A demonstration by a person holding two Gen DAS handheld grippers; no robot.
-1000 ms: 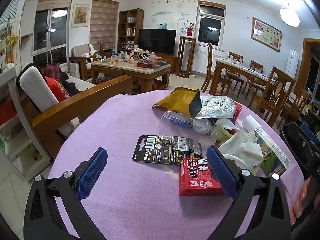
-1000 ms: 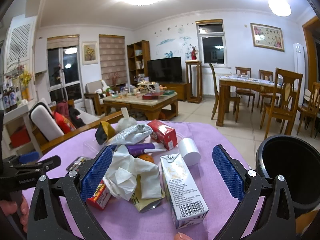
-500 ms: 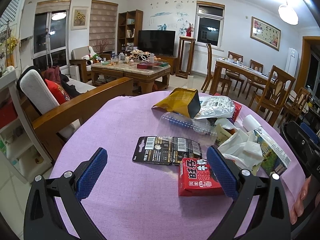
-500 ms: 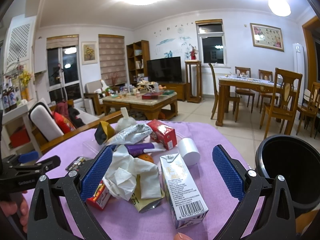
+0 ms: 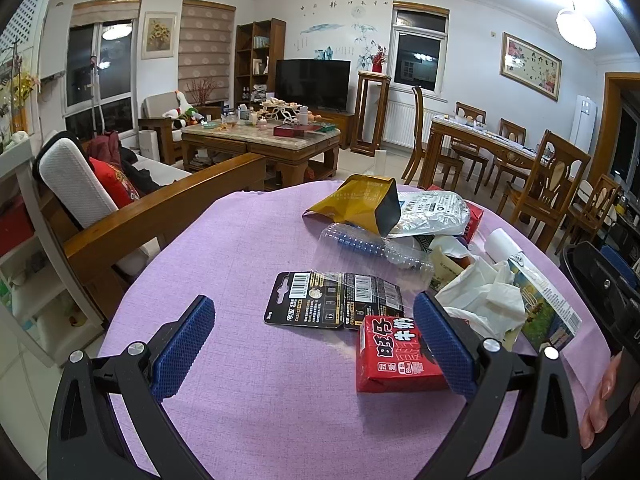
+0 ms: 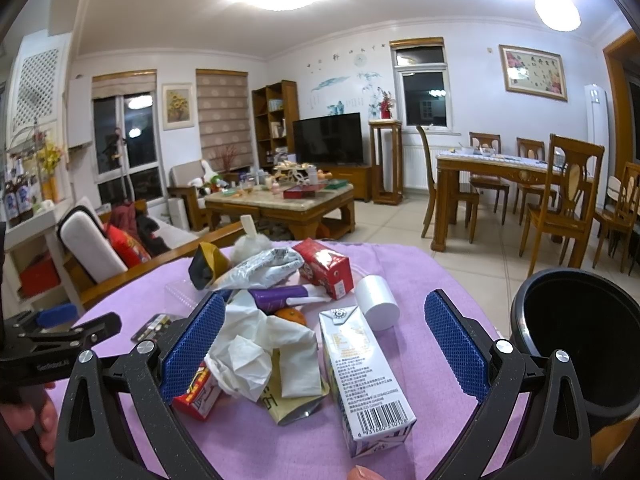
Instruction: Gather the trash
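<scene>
Milk carton [image 6: 362,376] lies between right gripper [image 6: 324,352] pads.

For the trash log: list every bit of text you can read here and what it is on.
"旺仔牛奶": red milk box.
"CR2032": black battery card, rest of its print too small.
"6 931680 510428", roughly: barcode on the white carton; its other print is too small.
Silver bag: print blurred.
Framed picture on the wall: characters unreadable.

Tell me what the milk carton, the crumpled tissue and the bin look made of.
Milk carton: coated paperboard, slightly glossy, with sharp folded edges and a printed barcode. Crumpled tissue: soft matte white paper, by its loose creases. Bin: probably black plastic, smooth with a moulded rim, though coated metal cannot be ruled out.
</scene>
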